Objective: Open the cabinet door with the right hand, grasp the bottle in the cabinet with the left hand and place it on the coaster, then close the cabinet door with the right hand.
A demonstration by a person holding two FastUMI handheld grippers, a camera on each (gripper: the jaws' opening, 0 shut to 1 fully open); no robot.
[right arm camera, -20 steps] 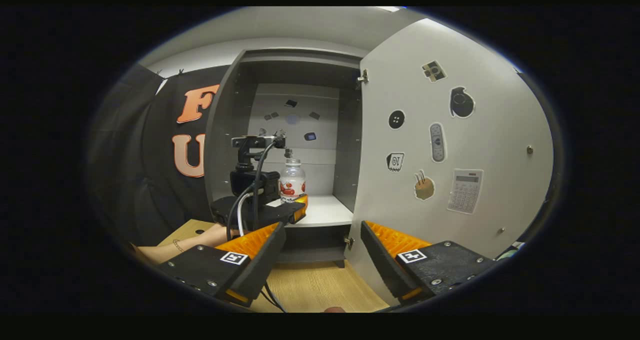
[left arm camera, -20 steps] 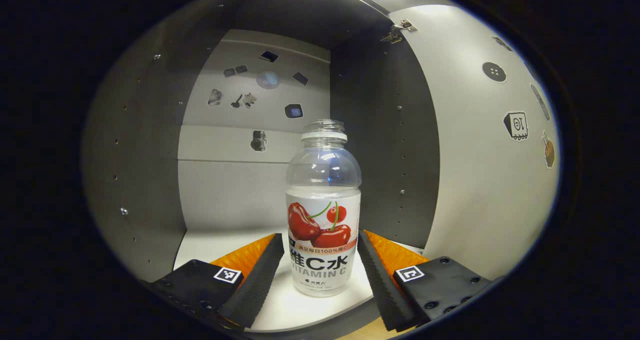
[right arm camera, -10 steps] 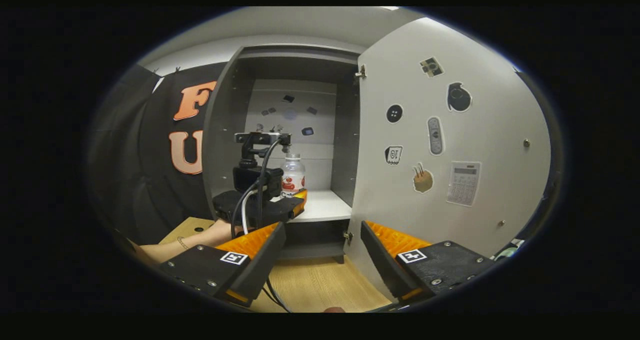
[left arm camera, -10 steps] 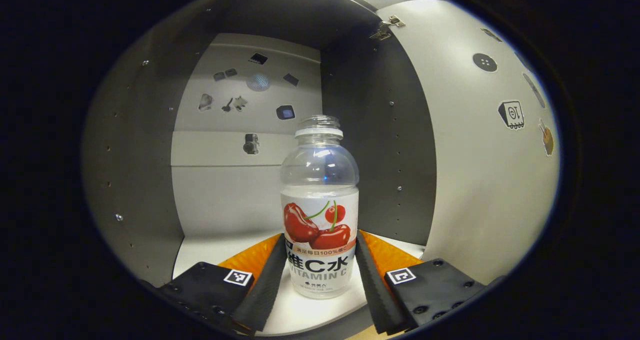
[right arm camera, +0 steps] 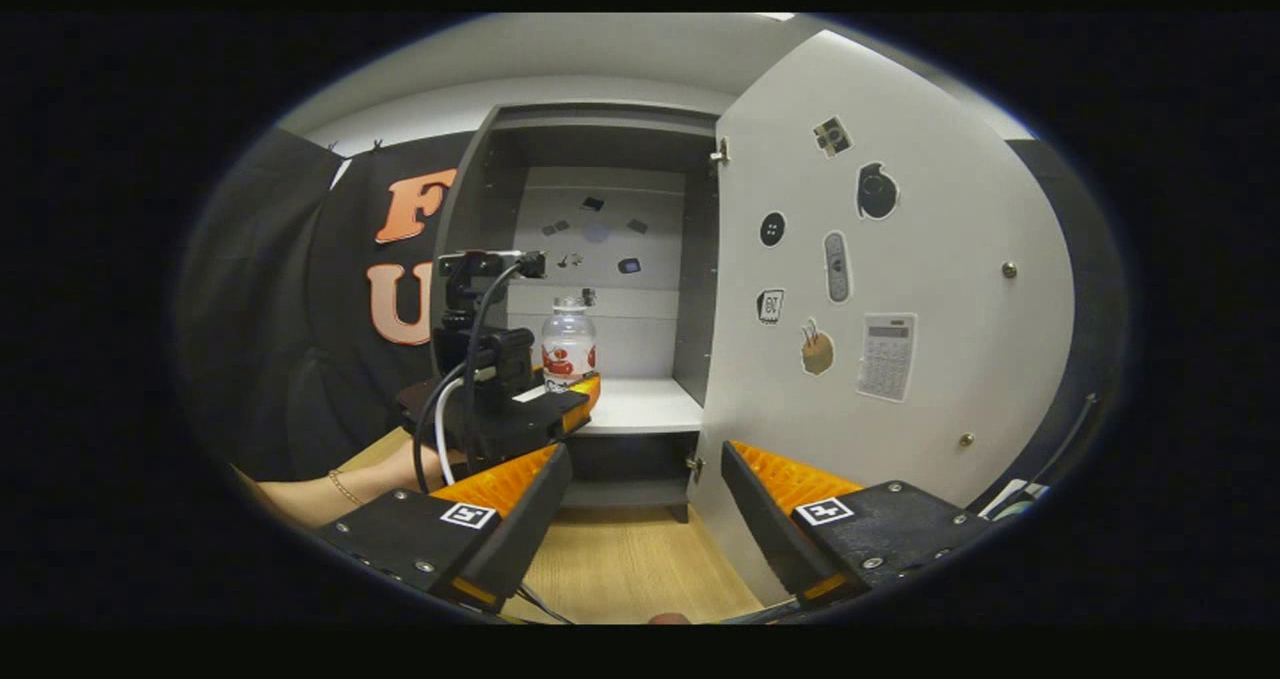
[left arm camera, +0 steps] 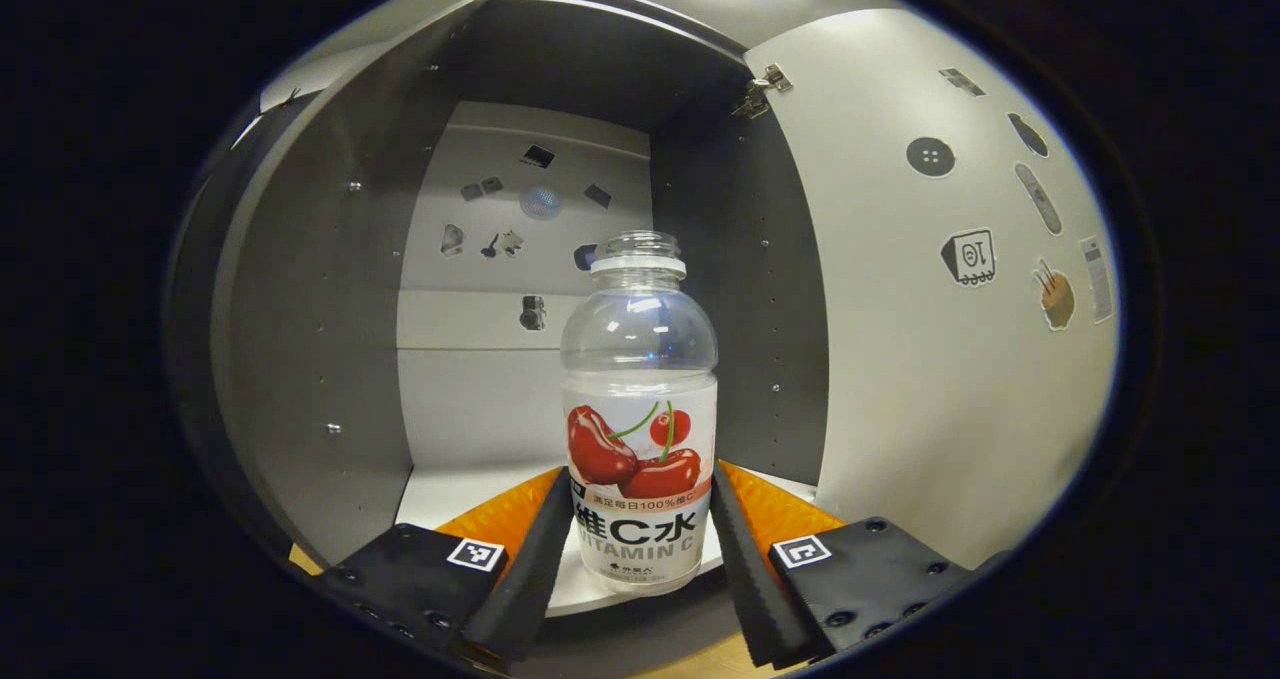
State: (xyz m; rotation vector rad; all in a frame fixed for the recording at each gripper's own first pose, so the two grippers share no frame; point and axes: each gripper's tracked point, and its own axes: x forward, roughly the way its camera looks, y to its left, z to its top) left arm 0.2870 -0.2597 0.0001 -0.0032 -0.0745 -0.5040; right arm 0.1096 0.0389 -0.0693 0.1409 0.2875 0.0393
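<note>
A clear bottle [left arm camera: 640, 429] with a cherry label and no cap stands upright at the front edge of the cabinet shelf [left arm camera: 470, 489]. My left gripper [left arm camera: 640, 477] is shut on it, one pad pressing each side of the label. In the right gripper view the same bottle [right arm camera: 568, 344] sits in the left gripper [right arm camera: 545, 414] at the shelf's front left. The cabinet door [right arm camera: 900, 259] stands wide open to the right. My right gripper [right arm camera: 645, 454] hangs open in front of the cabinet, holding nothing, apart from the door.
The door [left arm camera: 930, 379] carries several stickers and flanks the bottle's right side. Grey cabinet walls [left arm camera: 300, 359] close in on the left. A wooden tabletop [right arm camera: 620, 569] lies below the cabinet. A person's forearm [right arm camera: 340, 484] reaches in from the left.
The left gripper's fingers closed onto the bottle, then drew back with it toward the shelf's front edge. The right gripper stayed open and shifted only slightly.
</note>
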